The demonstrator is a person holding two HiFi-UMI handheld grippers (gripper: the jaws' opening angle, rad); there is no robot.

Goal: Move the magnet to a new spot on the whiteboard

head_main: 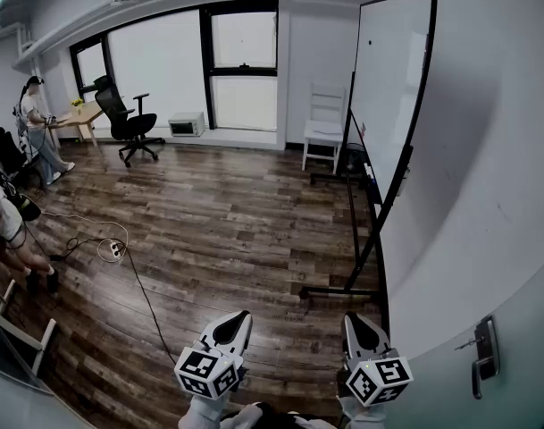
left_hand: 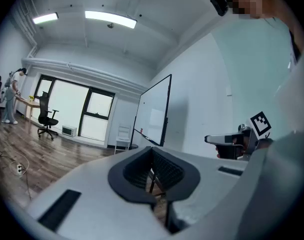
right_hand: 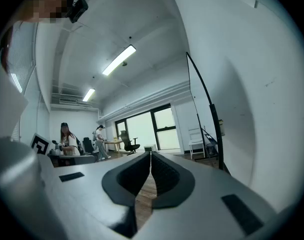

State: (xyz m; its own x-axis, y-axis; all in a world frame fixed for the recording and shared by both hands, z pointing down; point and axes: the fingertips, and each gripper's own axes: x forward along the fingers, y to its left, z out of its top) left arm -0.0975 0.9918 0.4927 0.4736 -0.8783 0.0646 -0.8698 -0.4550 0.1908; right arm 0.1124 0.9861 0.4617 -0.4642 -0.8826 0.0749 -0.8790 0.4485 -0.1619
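Wood floor fills most of the head view. A wide window spans the far wall.

The whiteboard stands on a black frame along the right-hand wall, slightly tilted, with its face towards the room. The board face is almost bare.

A black office chair sits by a desk at far left, near the window. A white chair stands against the far wall, just beside the board's far end. A person stands at the desk. A cable trails across the floor on the left.

The left gripper and right gripper are low in the head view, side by side and apart from each other, both held level. Left gripper view: jaws closed together at the tips, nothing between them. Right gripper view: jaws likewise closed tip to tip and empty. The right gripper is the one nearer the board's stand, but neither touches it.

The magnet shows as a small dark dot high on the board face, towards its far edge, well apart from both grippers.
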